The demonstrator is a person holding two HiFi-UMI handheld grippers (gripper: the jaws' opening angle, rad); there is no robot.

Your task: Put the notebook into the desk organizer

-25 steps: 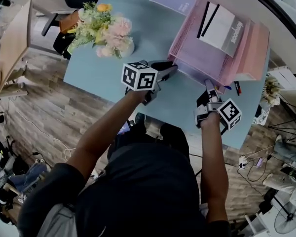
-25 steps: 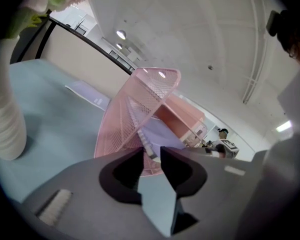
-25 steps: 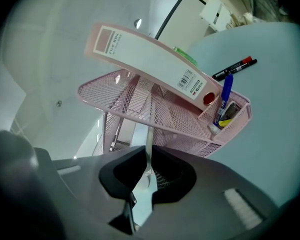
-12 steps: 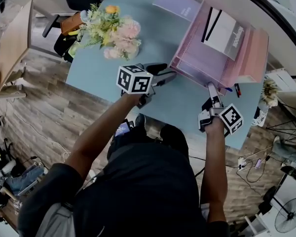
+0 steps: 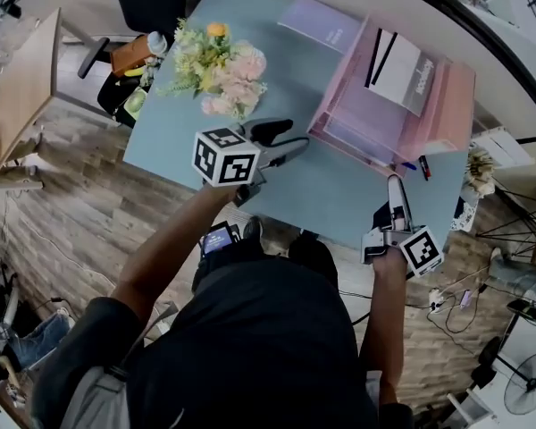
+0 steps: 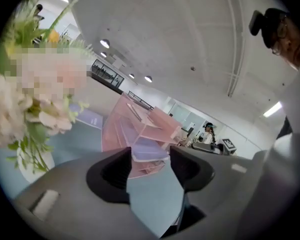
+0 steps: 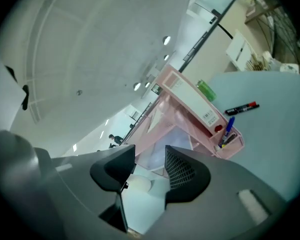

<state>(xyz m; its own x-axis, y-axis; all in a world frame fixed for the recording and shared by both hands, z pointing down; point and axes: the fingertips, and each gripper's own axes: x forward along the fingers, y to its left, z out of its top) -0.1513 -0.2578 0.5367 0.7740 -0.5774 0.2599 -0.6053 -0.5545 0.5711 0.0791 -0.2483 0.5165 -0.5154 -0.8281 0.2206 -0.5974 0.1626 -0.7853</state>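
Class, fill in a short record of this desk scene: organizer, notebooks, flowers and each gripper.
organizer: pink, on the blue table
lavender notebook: flat in organizer's lower tray
purple notebook: on table, beyond organizer
flowers: left of organizer
left gripper: open, empty, just opened
right gripper: open, empty, just opened, then narrowed slightly

Left gripper (image 5: 288, 138) and right gripper (image 5: 395, 184) — jaws just opened, apart, empty.

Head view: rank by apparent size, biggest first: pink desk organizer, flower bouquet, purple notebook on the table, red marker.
1. pink desk organizer
2. flower bouquet, though it stands nearer the camera, so its lead over the notebook is unsure
3. purple notebook
4. red marker
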